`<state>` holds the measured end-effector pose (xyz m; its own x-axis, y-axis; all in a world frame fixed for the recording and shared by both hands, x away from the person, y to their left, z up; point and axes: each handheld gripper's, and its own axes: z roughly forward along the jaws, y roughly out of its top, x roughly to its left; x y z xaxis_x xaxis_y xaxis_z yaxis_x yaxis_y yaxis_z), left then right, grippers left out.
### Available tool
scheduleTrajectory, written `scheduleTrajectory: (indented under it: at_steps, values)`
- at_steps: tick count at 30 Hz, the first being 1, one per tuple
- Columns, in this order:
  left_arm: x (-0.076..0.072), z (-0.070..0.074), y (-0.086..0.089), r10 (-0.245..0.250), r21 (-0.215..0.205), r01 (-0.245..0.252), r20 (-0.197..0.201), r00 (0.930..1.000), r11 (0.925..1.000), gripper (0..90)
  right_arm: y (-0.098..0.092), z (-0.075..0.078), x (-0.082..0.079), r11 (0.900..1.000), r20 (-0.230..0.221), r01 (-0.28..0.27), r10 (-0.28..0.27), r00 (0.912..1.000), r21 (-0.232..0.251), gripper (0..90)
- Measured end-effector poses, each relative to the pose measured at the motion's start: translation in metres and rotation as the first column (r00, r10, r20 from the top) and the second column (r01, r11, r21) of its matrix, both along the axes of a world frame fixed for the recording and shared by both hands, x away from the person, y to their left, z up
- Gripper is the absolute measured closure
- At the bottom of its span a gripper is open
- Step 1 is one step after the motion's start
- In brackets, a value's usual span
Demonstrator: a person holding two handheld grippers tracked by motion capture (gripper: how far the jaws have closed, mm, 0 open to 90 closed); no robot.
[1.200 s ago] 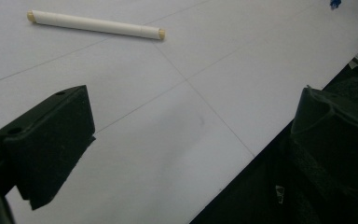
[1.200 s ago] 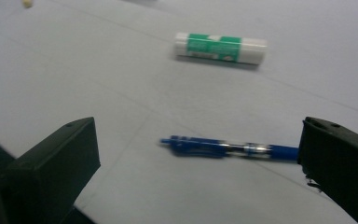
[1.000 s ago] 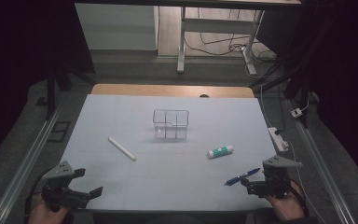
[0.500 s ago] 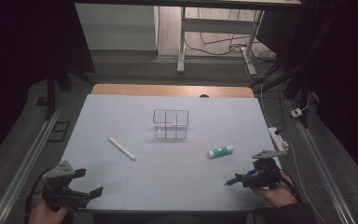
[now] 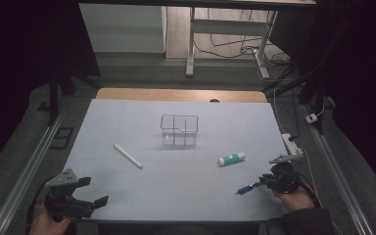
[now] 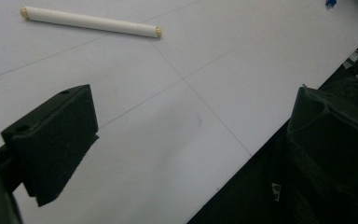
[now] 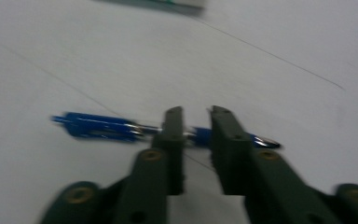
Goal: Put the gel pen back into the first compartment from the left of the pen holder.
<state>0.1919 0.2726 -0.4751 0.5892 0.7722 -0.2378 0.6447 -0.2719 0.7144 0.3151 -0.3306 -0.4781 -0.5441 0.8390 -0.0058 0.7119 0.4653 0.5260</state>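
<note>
the right gripper (image 7: pixel 196 112) has come in over the blue pen (image 7: pixel 98 127) and its jaws have just been closing, so a pickup looks to be starting. the pen lies flat on the white table (image 5: pixel 186 181), crosswise between the two jaws, near its tip end. the view is blurred, but the pads seem clenched on the barrel. the left gripper (image 5: pixel 90 192) hangs released, the white stick (image 6: pixel 91 21) lying well ahead of it

White stick (image 5: pixel 128 155), clear divided box (image 5: pixel 179 130) (mid-table), green-labelled glue stick (image 5: pixel 232 158) on pale table (image 5: pixel 127 117)
</note>
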Motion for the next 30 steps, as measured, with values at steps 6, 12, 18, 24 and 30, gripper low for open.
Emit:
scheduleTrajectory:
  at_steps: [6,12,18,24,30]
  values:
    - [0.0,0.0,0.0,-0.002,0.0,0.002,-0.001,1.0,1.0,2.2,-0.024,-0.003,0.008,0.995,-0.014,0.101,-0.101,0.9948,-0.01,89.3]
    - [0.001,0.0,0.0,-0.004,0.001,0.004,-0.004,1.0,1.0,2.4,-0.039,-0.008,0.016,0.986,-0.003,0.162,-0.162,0.9868,-0.029,89.3]
    - [0.002,0.0,-0.001,-0.005,0.001,0.005,-0.01,0.9999,1.0,2.5,-0.043,-0.015,0.024,0.985,-0.025,0.174,-0.174,0.9844,-0.014,89.3]
    - [0.002,0.0,-0.001,-0.007,0.004,0.008,-0.01,0.9999,1.0,2.7,-0.041,-0.017,0.028,0.986,-0.031,0.169,-0.168,0.9852,0.009,89.3]
    - [0.002,-0.001,-0.001,-0.01,0.005,0.01,-0.013,0.9999,0.9999,2.8,-0.034,-0.018,0.031,0.989,-0.035,0.143,-0.142,0.9893,0.024,89.3]
